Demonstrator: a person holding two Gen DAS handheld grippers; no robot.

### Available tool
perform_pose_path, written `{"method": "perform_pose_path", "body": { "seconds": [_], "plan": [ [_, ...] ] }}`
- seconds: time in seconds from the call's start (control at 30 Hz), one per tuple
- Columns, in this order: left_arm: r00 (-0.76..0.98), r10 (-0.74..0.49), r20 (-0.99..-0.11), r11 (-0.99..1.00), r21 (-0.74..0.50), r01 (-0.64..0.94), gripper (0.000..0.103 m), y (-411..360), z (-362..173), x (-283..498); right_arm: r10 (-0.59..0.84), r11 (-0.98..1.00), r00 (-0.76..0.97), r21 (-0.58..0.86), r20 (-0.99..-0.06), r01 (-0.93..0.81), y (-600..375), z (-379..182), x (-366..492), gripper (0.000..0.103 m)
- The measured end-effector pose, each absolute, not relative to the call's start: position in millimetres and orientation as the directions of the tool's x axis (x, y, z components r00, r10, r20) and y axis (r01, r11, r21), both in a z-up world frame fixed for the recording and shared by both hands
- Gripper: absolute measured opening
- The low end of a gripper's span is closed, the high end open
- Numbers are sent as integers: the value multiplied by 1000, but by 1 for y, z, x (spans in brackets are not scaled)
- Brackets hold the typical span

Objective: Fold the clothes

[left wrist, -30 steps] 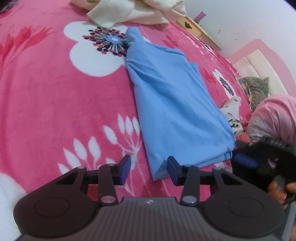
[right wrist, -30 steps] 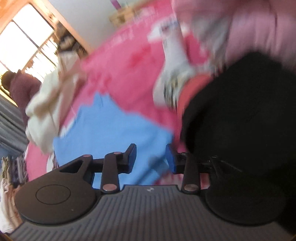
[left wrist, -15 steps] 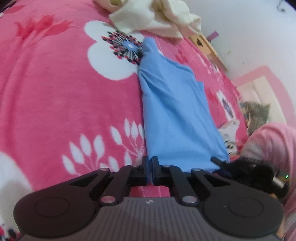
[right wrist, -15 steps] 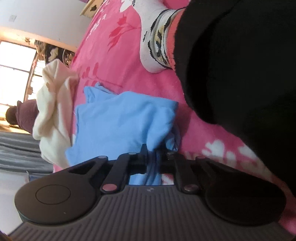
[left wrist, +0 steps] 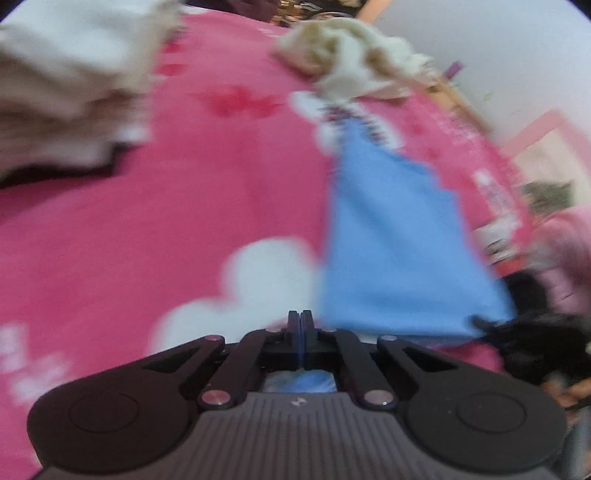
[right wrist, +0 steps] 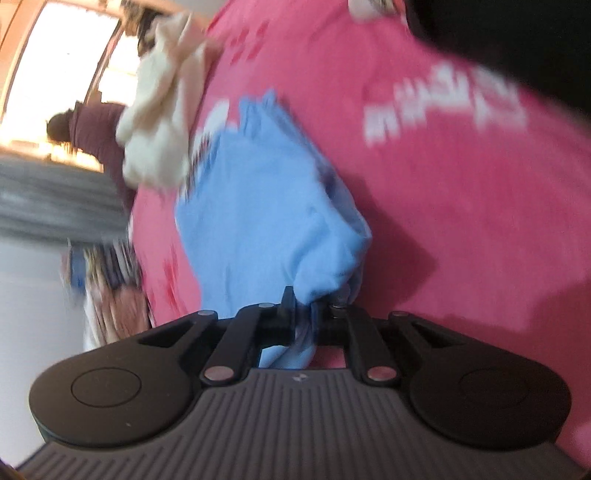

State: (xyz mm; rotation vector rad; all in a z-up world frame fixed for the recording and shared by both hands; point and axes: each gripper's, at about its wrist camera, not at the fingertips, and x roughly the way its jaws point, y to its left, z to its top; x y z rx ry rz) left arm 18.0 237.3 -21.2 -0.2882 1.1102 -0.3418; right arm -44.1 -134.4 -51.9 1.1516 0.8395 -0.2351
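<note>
A light blue garment (left wrist: 399, 236) lies lengthwise on a pink floral blanket (left wrist: 184, 221), its near hem lifted. My left gripper (left wrist: 301, 319) is shut on the hem's left corner; blue cloth shows behind the jaws. My right gripper (right wrist: 308, 301) is shut on the other hem corner, the blue garment (right wrist: 258, 192) bunching up from it. The right gripper also shows in the left wrist view (left wrist: 532, 343), at the garment's right corner. Both views are blurred by motion.
A cream garment pile (left wrist: 354, 62) lies at the far end of the blanket and another pale pile (left wrist: 62, 74) at the left. The cream pile (right wrist: 159, 110) shows in the right wrist view, near a person (right wrist: 92, 125) by a window. My leg in black (right wrist: 517, 33) is at the right.
Both grippers went from open to shut on the near hem corners a second ago. Since then they have lifted the hem and carried it forward toward the garment's far end.
</note>
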Motion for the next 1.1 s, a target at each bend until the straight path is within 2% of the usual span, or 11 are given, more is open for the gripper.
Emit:
{"method": "perform_pose_path", "body": {
  "seconds": [0.17, 0.23, 0.3, 0.43, 0.47, 0.5, 0.67, 0.77, 0.83, 0.97, 1.1],
  "plan": [
    [415, -341, -844, 938, -337, 86, 2, 266, -41, -7, 288, 464, 622, 675, -728, 574, -134, -70, -60, 9],
    [462, -365, -808, 930, -341, 139, 10, 260, -34, -14, 272, 493, 616, 656, -740, 571, -142, -60, -74, 10],
    [507, -388, -770, 922, -317, 223, 24, 246, -23, -17, 225, 553, 629, 629, -744, 546, -152, -41, -87, 10],
    [545, -379, -748, 890, -134, 435, 41, 192, -13, -17, 107, 713, 653, 515, -750, 475, -171, -11, -92, 15],
    [543, -373, -752, 876, -93, 473, 43, 179, -14, -16, 90, 730, 649, 494, -755, 473, -177, -9, -89, 20],
    [542, -368, -756, 859, -53, 509, 43, 166, -16, -14, 77, 741, 645, 476, -760, 473, -183, -7, -86, 24],
    [567, -326, -757, 792, 109, 601, 43, 126, -31, -14, 150, 697, 603, 517, -783, 498, -199, -22, -72, 25],
    [586, -298, -753, 792, 148, 593, 43, 122, -42, -12, 182, 740, 557, 486, -810, 465, -184, -36, -71, 26],
    [589, -305, -748, 822, 106, 560, 42, 130, -44, -9, 205, 767, 534, 474, -820, 433, -171, -47, -70, 26],
    [569, -373, -733, 877, -78, 475, 39, 151, -51, 3, 173, 878, 588, 394, -790, 271, -147, -47, -67, 28],
    [579, -388, -717, 886, -118, 448, 37, 160, -59, 7, 177, 924, 572, 336, -801, 185, -132, -51, -56, 26]
  ]
}}
